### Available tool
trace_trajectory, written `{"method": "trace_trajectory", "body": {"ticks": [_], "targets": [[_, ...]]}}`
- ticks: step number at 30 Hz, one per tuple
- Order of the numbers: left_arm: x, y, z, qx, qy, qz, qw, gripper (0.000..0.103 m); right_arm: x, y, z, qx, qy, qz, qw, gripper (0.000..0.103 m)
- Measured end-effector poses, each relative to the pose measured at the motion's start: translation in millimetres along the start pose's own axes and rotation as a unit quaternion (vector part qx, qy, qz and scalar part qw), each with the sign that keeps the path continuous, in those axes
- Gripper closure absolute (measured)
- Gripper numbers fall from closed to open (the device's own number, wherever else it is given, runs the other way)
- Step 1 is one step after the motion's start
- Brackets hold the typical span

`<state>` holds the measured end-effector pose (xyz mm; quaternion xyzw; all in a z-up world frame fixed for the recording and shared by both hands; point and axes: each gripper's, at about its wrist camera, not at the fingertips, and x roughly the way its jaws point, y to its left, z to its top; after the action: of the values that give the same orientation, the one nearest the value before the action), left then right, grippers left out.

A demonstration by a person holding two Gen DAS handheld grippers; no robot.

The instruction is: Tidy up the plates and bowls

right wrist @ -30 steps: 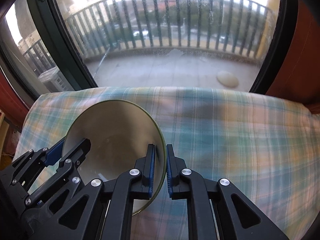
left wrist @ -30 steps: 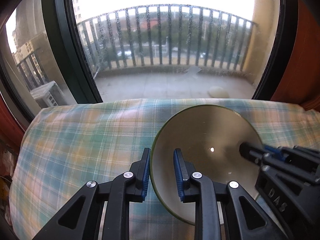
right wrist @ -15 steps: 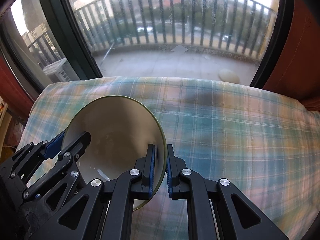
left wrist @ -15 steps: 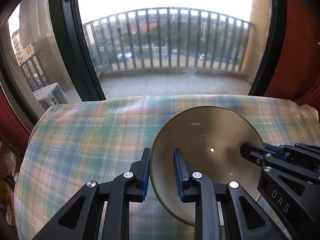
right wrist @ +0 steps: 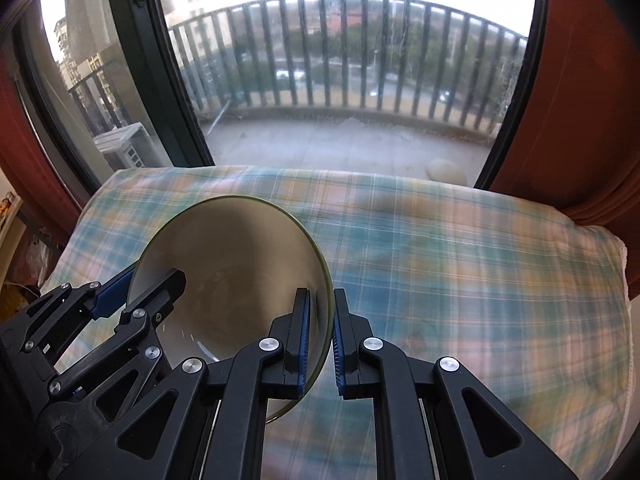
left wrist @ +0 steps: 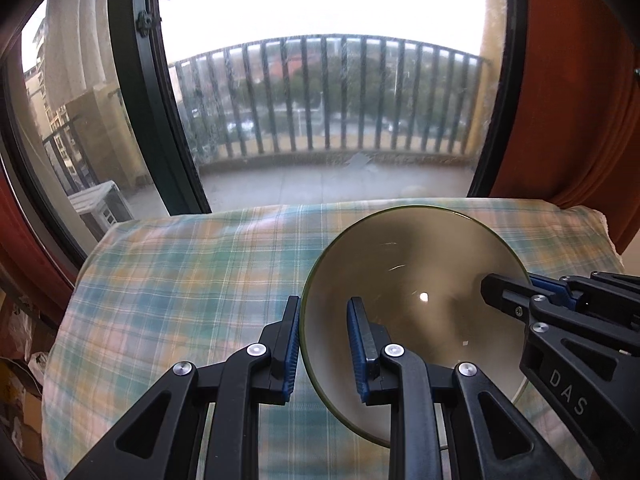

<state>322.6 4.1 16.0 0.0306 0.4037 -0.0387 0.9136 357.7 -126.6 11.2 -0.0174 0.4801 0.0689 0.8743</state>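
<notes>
Nearest the left wrist camera, the left gripper [left wrist: 323, 344], black plastic with ribbed blue pads, is clamped on the left side of the rim of a round, glossy beige ceramic bowl with a thin green edge [left wrist: 416, 280]: one pad lies outside the wall, the other inside. On the opposite side of the bowl, the right gripper [right wrist: 319, 342] pinches the rim the same way, its jaws nearly together with only the thin wall between them. Both grippers tilt steeply downward and converge on the bowl, each showing in the other's view as a black linkage with silver rivets.

The bowl is held in the air between the two grippers, above a soft, padded surface covered in green, orange and white plaid cloth [right wrist: 460, 264]. Its smooth inside carries a small bright glint.

Around the bowl the cloth lies bare and broad on every side. Beyond the bowl, the cloth's rounded far edge meets a dark-framed glass window [left wrist: 148, 92], flanked by rust-red curtains [right wrist: 580, 92]. Farther off stand a balcony floor and a railing of dark vertical bars [right wrist: 360, 52].
</notes>
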Motion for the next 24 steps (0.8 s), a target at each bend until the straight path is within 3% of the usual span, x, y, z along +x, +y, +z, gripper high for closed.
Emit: {"method": "trace_trajectory", "body": {"ticks": [24], "targets": [[-85,-36,-60,0.039,-0.023,-0.04,0.9982,0.082,-104,-24,-88,-0.001,-0.029,-0.002,1.0,0.09]]}}
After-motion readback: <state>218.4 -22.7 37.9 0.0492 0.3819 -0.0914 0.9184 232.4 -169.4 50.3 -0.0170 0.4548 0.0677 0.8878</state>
